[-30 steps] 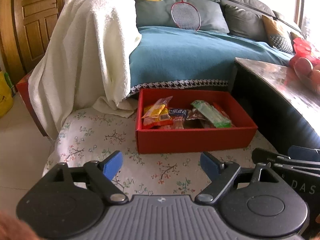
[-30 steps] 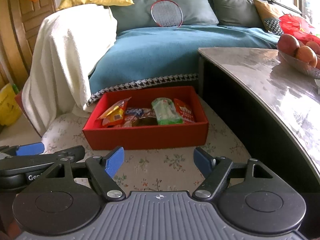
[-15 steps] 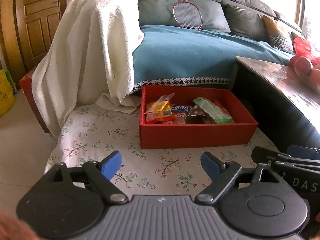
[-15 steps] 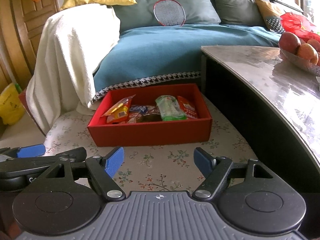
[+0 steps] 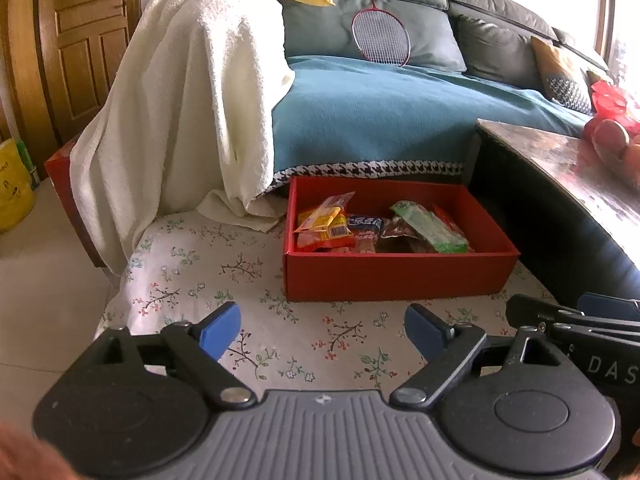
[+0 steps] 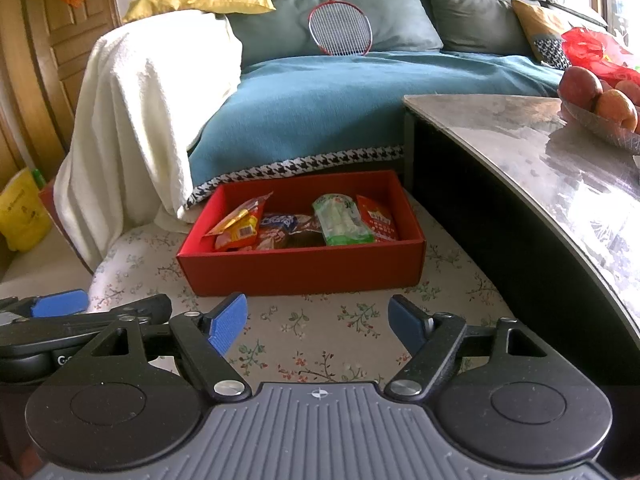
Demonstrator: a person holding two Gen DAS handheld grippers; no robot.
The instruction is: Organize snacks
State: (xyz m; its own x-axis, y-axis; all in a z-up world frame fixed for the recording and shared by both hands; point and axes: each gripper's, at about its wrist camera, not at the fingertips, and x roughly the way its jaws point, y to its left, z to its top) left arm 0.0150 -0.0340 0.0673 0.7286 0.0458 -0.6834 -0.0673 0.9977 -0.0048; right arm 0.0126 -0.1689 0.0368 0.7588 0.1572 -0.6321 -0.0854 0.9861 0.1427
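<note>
both tongs hang side by side over the flowered cloth (image 5: 248, 268), pointed down and ahead at the red box (image 5: 396, 276), and neither has hold of anything. the left gripper (image 5: 322, 330) has its blue pads spread wide, its jaws having just been opening, with only bare cloth between them. the right gripper (image 6: 318, 324) stands wide open too, nothing between its pads but the flower print. each shows at the other's edge: the right one's black linkage juts in at about 3 o'clock of the left view, the left one's blue pad and arm at 9 o'clock of the right view.

the red box sits on the cloth at 12 o'clock from both tongs, well short of being touched, its back edge close to the houndstooth hem of the teal sofa cover (image 6: 360, 92). the snacks are all inside it: a yellow-orange packet (image 6: 240, 226) tilted up at the 9 o'clock end, a blue-and-white wrapper (image 6: 280, 222) and a dark brown packet (image 6: 304, 236) in the middle, a green packet (image 6: 340, 220) lying over them, and a red packet (image 6: 378, 220) at the 3 o'clock end.

a white towel (image 5: 180, 100) drapes the sofa arm at 10 o'clock. a badminton racket (image 6: 340, 26) leans on the back cushions. the stone-topped table (image 6: 540, 168) runs along at 3 o'clock, with a fruit bowl (image 6: 600, 120) on it.
</note>
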